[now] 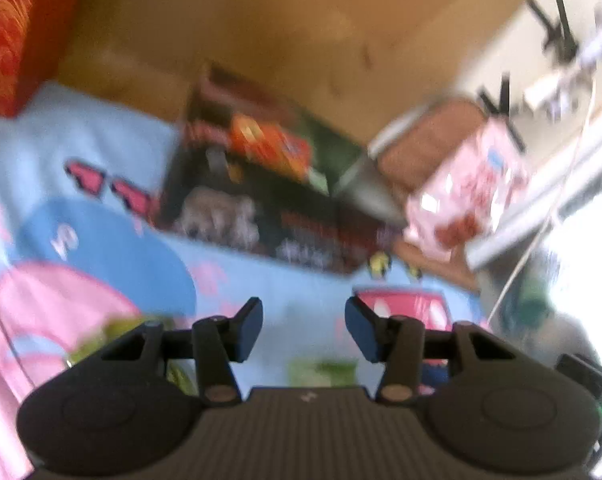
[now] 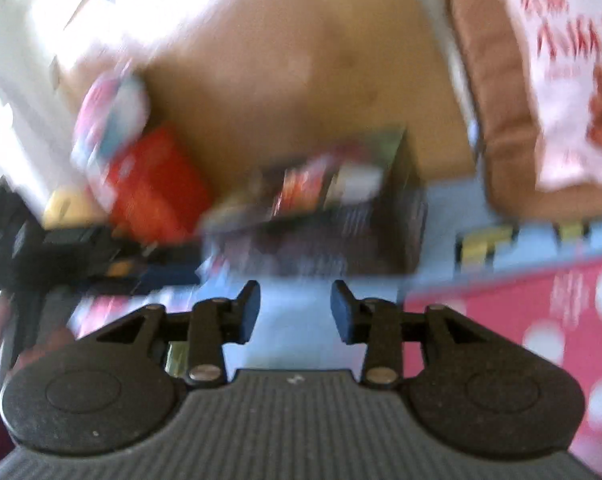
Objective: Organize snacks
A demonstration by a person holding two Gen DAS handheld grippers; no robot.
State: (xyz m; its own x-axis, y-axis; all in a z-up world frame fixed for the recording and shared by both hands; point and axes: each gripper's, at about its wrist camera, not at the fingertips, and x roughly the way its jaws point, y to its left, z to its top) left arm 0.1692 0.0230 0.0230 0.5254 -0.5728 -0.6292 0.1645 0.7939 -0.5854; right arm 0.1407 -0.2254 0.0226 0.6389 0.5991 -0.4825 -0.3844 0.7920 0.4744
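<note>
We see a tabletop covered with a light blue cartoon-print cloth (image 1: 301, 280), patterned in pink and darker blue. Behind its far edge rises a plain tan-brown wall or board (image 1: 301, 20); the blur keeps us from telling which. At the far left corner stands a red, gold-patterned cushion or box (image 1: 9, 28). Toward the right a brown padded chair back (image 2: 489, 80) stands near the edge. Strong daylight floods in from a bright window area (image 2: 61, 8), washing out that side.

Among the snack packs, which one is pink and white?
The pink and white bag leaning on the brown cushion, right of the dark box. The packs inside that box are orange, red and green.
</note>
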